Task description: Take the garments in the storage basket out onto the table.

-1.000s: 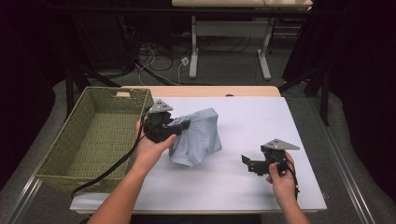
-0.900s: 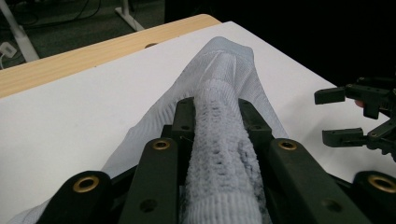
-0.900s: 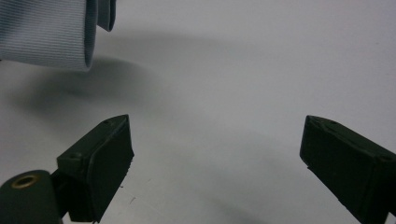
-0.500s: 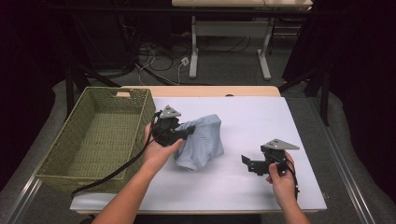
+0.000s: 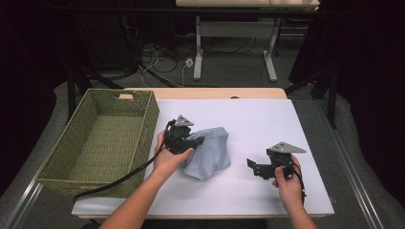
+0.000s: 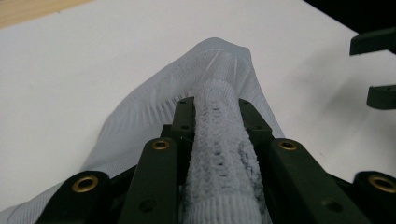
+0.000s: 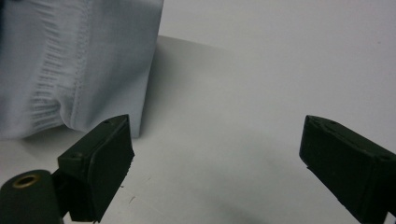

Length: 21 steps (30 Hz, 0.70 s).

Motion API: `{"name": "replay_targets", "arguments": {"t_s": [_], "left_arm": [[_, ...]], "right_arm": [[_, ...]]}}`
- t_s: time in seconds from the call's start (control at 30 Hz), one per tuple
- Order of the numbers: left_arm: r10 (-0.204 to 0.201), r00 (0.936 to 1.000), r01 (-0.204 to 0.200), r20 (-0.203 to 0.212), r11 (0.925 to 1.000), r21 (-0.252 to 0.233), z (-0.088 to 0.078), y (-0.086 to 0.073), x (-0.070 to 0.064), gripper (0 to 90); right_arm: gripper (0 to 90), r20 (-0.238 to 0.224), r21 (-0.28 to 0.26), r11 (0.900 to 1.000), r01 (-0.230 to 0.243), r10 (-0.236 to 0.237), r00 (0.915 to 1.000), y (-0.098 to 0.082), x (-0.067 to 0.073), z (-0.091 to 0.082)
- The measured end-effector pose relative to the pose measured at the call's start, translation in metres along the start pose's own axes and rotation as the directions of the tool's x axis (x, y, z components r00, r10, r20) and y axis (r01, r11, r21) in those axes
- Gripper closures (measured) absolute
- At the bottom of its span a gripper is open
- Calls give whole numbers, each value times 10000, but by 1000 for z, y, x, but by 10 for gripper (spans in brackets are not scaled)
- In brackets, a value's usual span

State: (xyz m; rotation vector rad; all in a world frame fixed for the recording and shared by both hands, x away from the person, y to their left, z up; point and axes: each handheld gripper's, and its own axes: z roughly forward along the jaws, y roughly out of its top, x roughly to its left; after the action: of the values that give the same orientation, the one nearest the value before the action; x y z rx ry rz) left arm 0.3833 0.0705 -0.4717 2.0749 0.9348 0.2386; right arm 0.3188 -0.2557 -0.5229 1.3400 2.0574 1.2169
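- While left gripper (image 5: 193, 141) is clamped on the ribbed band of the pale cloth (image 5: 210, 155), cloth lies mid-table, right of basket (image 5: 102, 138).
- Right gripper (image 5: 254, 167): jaws apart, empty, near cloth.
- Judged light, limp, drapes; thick band gives surest hold.

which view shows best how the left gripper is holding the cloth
The left gripper view: the left gripper has its jaws shut on a bunched fold of the cloth. The high view shows the whole cloth but hides the pinch. The right gripper view catches just a hanging edge.
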Motion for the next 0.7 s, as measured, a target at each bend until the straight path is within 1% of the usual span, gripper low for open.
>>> {"name": "replay_targets", "arguments": {"t_s": [0.03, 0.1, 0.13, 0.2, 0.27, 0.3, 0.43, 0.5, 0.6, 0.67, 0.7], "left_arm": [[-67, 10000, 66, 51, 10000, 45, 3, -1, -1, 729], [46, 9999, -48, 102, 9998, 211, 6, -3, -1, 727], [44, 9999, -47, 141, 9998, 204, 8, -3, -2, 726], [93, 9998, -98, 200, 9997, 242, 9, -4, -2, 725], [252, 9995, -258, 189, 9992, 294, 10, -4, -2, 722], [210, 9995, -219, 249, 9992, 327, 11, -4, -2, 720], [300, 9987, -318, 408, 9985, 449, 13, -5, -2, 704], [304, 9987, -325, 419, 9982, 496, 13, -6, -2, 680], [446, 9981, -467, 414, 9975, 529, 11, -5, -3, 641], [434, 9980, -454, 451, 9979, 460, 9, -4, -3, 605], [492, 9979, -508, 416, 9980, 389, 7, -3, -3, 586]], "right_arm": [[93, 1, 5, 10000, -4, 4, 10000, 0, 0, 0], [92, -35, -23, 10000, -24, 24, 10000, 0, 1, 0], [93, -4, -13, 10000, 0, 0, 10000, 0, 1, 0], [93, 4, -5, 10000, 2, -2, 10000, 0, 0, 0], [93, 1, 4, 10000, -14, 14, 10000, 0, 0, 0], [93, 1, 5, 10000, -11, 11, 10000, 0, 0, 0], [93, -7, 27, 10000, 57, -57, 10000, 0, 0, 1], [93, 0, 37, 10000, 64, -64, 10000, 0, 1, 1], [93, -26, 26, 10000, 66, -66, 10000, 0, 0, 1], [95, -23, 20, 10000, 42, -42, 10000, 0, 0, 2], [95, -44, 8, 10000, 18, -18, 10000, 0, 0, 2]]}}
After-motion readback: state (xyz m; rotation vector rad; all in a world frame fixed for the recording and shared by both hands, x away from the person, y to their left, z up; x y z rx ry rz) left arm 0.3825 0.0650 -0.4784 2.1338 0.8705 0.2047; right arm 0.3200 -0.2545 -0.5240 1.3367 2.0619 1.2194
